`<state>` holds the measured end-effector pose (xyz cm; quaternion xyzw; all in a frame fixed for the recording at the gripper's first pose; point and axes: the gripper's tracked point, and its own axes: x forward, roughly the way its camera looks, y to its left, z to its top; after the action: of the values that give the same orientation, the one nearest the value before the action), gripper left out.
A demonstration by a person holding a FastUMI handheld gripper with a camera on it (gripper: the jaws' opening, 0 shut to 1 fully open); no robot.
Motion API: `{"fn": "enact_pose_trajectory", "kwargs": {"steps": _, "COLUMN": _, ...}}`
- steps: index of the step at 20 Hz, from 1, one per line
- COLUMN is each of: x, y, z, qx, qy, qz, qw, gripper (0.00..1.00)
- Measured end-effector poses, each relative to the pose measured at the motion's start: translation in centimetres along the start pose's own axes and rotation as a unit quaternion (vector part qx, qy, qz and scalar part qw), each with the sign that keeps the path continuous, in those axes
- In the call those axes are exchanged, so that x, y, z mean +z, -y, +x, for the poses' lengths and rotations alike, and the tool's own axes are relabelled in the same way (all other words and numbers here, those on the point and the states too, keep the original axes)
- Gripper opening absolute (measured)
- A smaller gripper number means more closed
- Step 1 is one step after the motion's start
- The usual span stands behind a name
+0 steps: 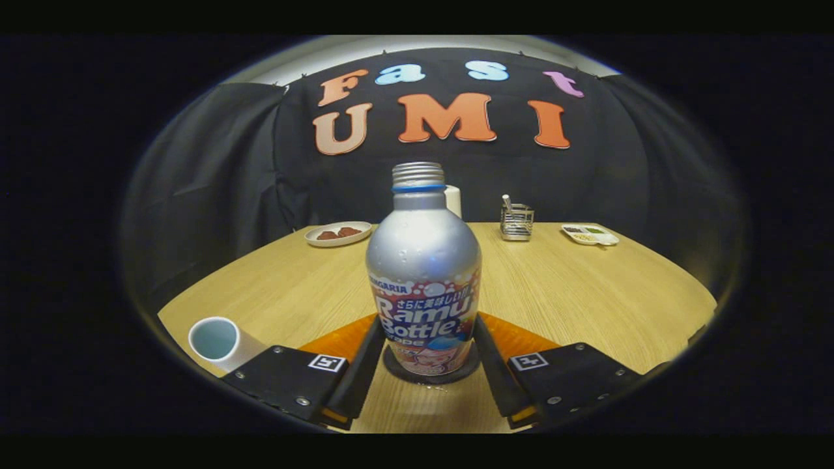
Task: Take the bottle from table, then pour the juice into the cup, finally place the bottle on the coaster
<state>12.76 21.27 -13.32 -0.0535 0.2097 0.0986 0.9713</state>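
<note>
Gripper view: your claw (pixel 423 365) has both fingers against the upright bottle (pixel 423 286), which stands on the dark coaster (pixel 427 376). Looks like final step; release left. Cup (pixel 214 340) stands left.

Wall: black cloth (pixel 215 169) draped around the booth, creased at the corners.
Ceiling: pale strip (pixel 365 49) above the cloth.
Furniture: light wooden table (pixel 586 286), visible grain.
Light: soft, even, indoor.
</note>
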Motion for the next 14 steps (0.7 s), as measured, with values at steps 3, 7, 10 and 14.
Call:
{"fn": "enact_pose_trajectory", "kwargs": {"steps": 3, "x": 0.0, "y": -0.3, "z": -0.1, "qx": 0.001, "qy": 0.001, "qz": -0.011, "qw": 1.000, "gripper": 0.78}}
{"fn": "enact_pose_trajectory", "kwargs": {"steps": 7, "x": -0.2, "y": -0.4, "z": -0.4, "qx": 0.000, "qy": 0.004, "qz": -0.027, "qw": 1.000, "gripper": 0.80}}
{"fn": "enact_pose_trajectory", "kwargs": {"steps": 10, "x": 0.3, "y": -0.6, "z": -0.9, "qx": -0.001, "qy": 0.019, "qz": -0.052, "qw": 0.998, "gripper": 0.85}}
{"fn": "enact_pose_trajectory", "kwargs": {"steps": 14, "x": 1.3, "y": -0.9, "z": -2.4, "qx": 0.007, "qy": 0.042, "qz": -0.057, "qw": 0.997, "gripper": 0.98}}
